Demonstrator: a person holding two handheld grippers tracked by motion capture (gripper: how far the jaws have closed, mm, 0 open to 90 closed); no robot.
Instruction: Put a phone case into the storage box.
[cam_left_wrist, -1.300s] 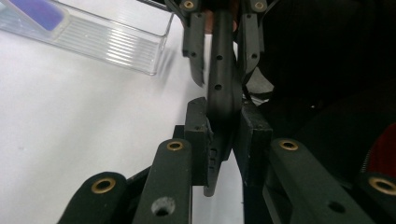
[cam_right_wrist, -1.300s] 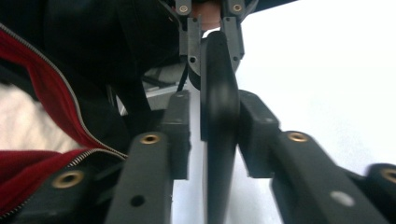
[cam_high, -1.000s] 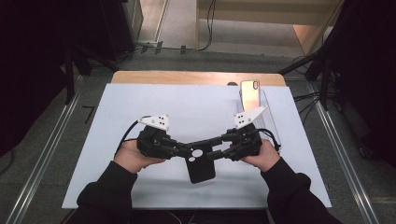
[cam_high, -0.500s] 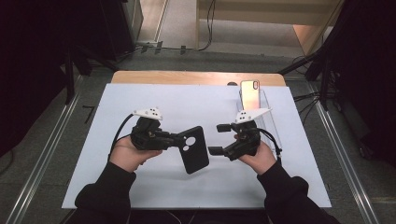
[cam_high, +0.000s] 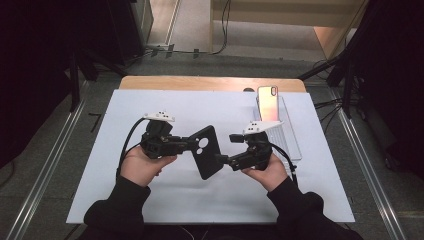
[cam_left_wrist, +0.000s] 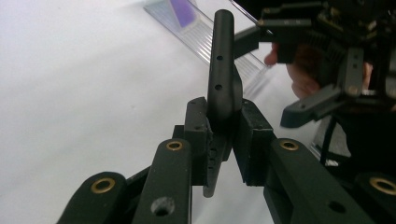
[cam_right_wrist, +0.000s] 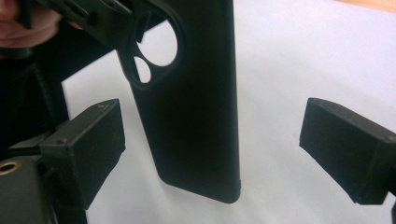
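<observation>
The matte black phone case with round camera cut-outs (cam_high: 206, 151) is held clear of the worktop near the middle of the white sheet, tilted, its camera end toward 11 o'clock in the high view. The left hand-held gripper (cam_high: 186, 144) is clenched on the case's camera end; in the left gripper view the pads (cam_left_wrist: 254, 140) press both faces of the case (cam_left_wrist: 222, 70), which is seen edge-on, so its back and inside cannot be told apart there, and its lower end is lost in shadow between the jaws.

The right hand-held gripper (cam_high: 227, 148) sits at 3 o'clock of the case, released: its jaws have just been opening and then eased in a little, and in the right gripper view the case (cam_right_wrist: 196, 107) stands between the two pads (cam_right_wrist: 91, 144) without touching either. The top of the case is cut off by the frame there. In the high view the lower jaw overlaps the case's edge, and contact cannot be judged from that angle.

At about 1 o'clock from the case, well apart, a smartphone with a pinkish reflective screen (cam_high: 268, 103) lies on a clear ribbed plastic tray (cam_high: 289, 138); the right hand-held gripper's top plate hides part of both. The white worktop sheet (cam_high: 125, 200) covers a wooden worktop (cam_high: 150, 82), whose far edge alone is exposed. The person's dark sleeves leave the bottom of the frame.
</observation>
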